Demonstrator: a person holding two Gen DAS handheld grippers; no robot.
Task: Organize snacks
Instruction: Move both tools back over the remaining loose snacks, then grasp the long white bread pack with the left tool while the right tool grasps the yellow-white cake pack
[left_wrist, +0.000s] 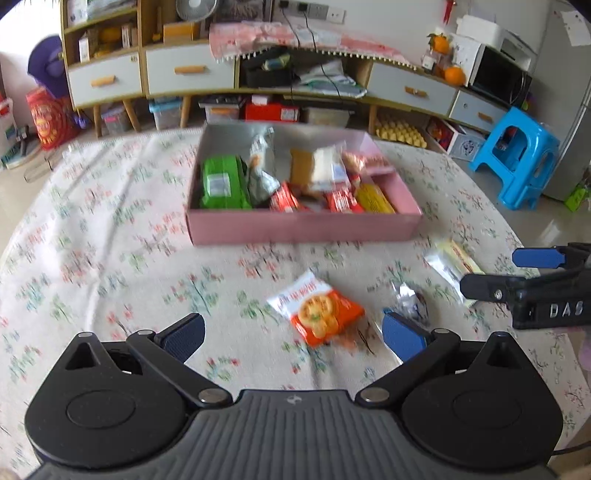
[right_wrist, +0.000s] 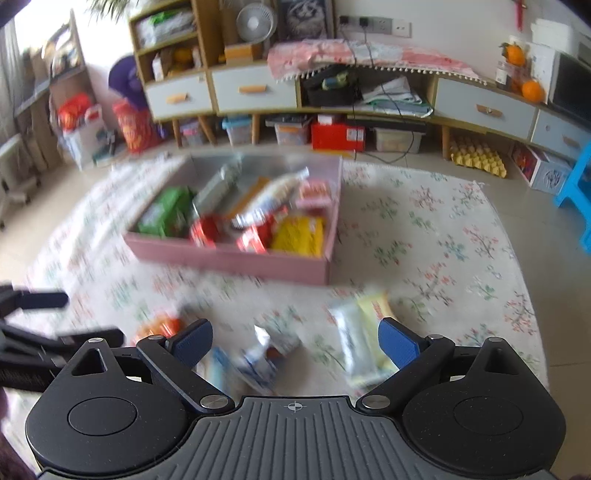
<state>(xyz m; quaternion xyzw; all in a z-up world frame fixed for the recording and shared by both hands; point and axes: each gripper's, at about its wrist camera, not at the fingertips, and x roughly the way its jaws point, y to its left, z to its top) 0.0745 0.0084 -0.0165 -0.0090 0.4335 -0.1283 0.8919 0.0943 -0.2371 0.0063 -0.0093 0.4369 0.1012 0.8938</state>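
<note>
A pink box (left_wrist: 303, 229) holding several snack packs stands mid-table; it also shows in the right wrist view (right_wrist: 229, 260). An orange-and-white cracker pack (left_wrist: 317, 314) lies on the cloth just ahead of my open, empty left gripper (left_wrist: 293, 338). A small silver wrapped snack (left_wrist: 410, 299) and a pale yellow bar pack (left_wrist: 452, 264) lie to its right. My right gripper (left_wrist: 491, 271) enters there, open. In the right wrist view my open right gripper (right_wrist: 295, 341) hovers over the silver snack (right_wrist: 266, 350), the yellow bar pack (right_wrist: 364, 339) near its right finger.
A floral cloth (left_wrist: 110, 240) covers the round table. Beyond it stand a long cabinet (left_wrist: 184, 74), floor boxes, a blue stool (left_wrist: 517, 155) and a microwave (left_wrist: 498, 74). The left gripper (right_wrist: 40, 332) shows at the left of the right wrist view.
</note>
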